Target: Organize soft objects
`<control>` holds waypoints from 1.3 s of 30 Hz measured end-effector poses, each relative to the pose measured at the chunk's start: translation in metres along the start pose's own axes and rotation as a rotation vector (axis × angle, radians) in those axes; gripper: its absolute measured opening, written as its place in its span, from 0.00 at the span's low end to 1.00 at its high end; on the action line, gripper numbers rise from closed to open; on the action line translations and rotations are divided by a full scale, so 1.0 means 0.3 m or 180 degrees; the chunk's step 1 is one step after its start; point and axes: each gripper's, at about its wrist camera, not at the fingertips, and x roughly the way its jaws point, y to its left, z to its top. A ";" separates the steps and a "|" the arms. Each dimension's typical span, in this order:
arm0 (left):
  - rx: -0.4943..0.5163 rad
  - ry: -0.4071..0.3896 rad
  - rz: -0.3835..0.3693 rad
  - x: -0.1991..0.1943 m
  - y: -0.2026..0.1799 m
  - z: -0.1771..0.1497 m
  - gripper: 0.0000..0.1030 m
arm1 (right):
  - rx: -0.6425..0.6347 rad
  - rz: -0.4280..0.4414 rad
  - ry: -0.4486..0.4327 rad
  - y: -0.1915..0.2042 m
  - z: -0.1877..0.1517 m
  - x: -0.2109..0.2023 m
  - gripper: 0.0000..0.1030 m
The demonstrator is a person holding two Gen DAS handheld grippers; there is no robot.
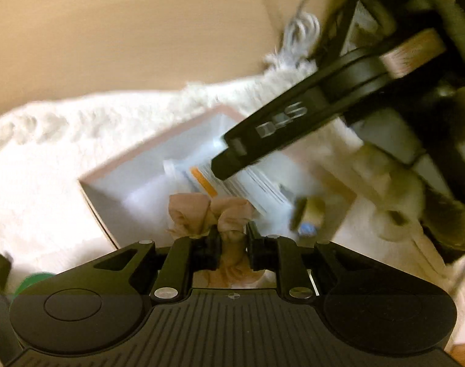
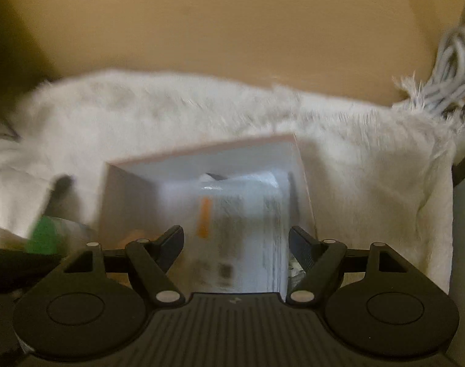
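Left gripper pinches a beige fabric bundle above the box; a loose fold may slip. Right gripper fingers are spread, empty.

White packet fills the box, blocking entry

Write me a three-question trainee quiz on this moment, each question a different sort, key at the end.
1. True or false: the left gripper is shut on the pink fabric scrunchie.
2. What lies inside the open box? A) a white packet with an orange stripe B) a folded towel C) scissors
3. Fill in: the box sits on a white ____ blanket.

Key: 1 true; 2 A, the packet; 3 fluffy.
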 end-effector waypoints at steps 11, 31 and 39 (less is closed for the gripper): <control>-0.0350 -0.1062 0.0470 -0.298 -0.013 -0.144 0.18 | -0.0115 -0.0255 -0.1004 0.042 -0.087 -0.216 0.74; -0.0761 -0.0383 0.0300 -0.025 -0.007 -0.012 0.25 | -0.0077 -0.1116 -0.1537 -0.076 -0.478 -0.355 0.75; -0.0336 -0.1429 0.0315 -0.295 -0.056 -0.126 0.24 | -0.0334 -0.0623 -0.1476 -0.016 -0.553 -0.291 0.75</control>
